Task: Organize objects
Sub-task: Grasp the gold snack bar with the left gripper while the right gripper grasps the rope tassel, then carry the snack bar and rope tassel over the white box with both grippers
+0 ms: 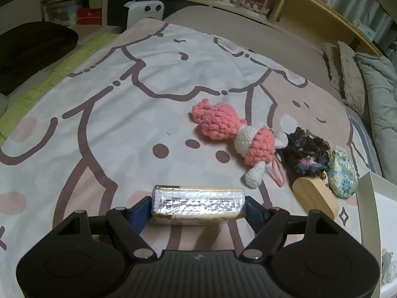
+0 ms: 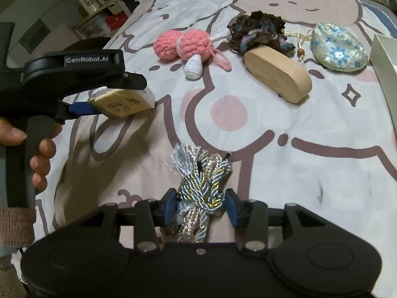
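Foil-wrapped packet [image 1: 198, 204], print illegible, clamped in left gripper [image 1: 198, 207]; "GenRobot.AI" read on it. Braided cord bundle [image 2: 202, 186] between right gripper [image 2: 201, 202] pads, grip uncertain.

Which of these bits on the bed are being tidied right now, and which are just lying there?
In hand:
- gold packet, left gripper
- braided cord bundle, between the right gripper pads

Lying about:
- pink crochet toy
- dark yarn piece
- wooden block
- floral pouch

ahead of left gripper [image 1: 198, 207]: bare blanket [image 1: 124, 114], passable
ahead-right: pink crochet doll [image 1: 230, 134], dark yarn piece [image 1: 305, 152], wooden block [image 1: 315, 197], floral pouch [image 1: 345, 176] block
far right: white box edge [image 1: 372, 198]
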`<state>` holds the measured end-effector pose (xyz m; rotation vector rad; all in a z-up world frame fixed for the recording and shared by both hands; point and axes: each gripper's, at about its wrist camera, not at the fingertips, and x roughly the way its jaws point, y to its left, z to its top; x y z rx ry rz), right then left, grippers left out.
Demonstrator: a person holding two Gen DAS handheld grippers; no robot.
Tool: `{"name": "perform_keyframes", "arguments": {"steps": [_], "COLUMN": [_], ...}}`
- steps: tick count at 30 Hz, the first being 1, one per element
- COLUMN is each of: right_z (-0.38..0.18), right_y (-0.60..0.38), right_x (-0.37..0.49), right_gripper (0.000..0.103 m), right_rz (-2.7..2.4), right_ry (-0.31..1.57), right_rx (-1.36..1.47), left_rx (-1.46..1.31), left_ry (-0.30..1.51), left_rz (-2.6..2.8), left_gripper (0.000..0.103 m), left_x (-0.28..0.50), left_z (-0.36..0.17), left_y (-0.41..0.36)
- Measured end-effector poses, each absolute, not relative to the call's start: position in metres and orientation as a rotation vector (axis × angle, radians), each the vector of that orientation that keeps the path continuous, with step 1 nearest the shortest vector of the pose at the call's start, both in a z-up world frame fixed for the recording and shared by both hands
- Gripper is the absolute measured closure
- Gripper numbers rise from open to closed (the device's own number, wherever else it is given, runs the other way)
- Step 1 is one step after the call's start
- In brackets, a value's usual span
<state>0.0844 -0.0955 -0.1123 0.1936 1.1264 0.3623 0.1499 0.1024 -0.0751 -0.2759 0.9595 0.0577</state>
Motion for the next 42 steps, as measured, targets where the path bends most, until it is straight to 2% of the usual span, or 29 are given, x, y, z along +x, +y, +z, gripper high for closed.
{"name": "perform_keyframes", "arguments": {"steps": [23, 32, 42], "right_z": [-0.012, 0.006, 0.013], "right_y": [-0.167, -0.212, -0.282], "right_x": [0.1, 0.098, 0.096], "right_gripper": [0.062, 0.062, 0.062], "right_rz": [0.285, 0.222, 0.094], "right_ry": [0.82, 0.736, 0.715], "right_rx": [0.14, 0.134, 0.159], "left_rx": [-0.274, -0.253, -0.259], "left_ry": [0.813, 0.762, 0.733], "left_rz": [-0.032, -0.069, -0.178], "left_gripper": [0.025, 0.025, 0.025], "left_x": [0.126, 0.126, 0.138], "left_z": [-0.026, -0.009, 0.01], "left_y": [0.078, 0.057, -0.007]}}
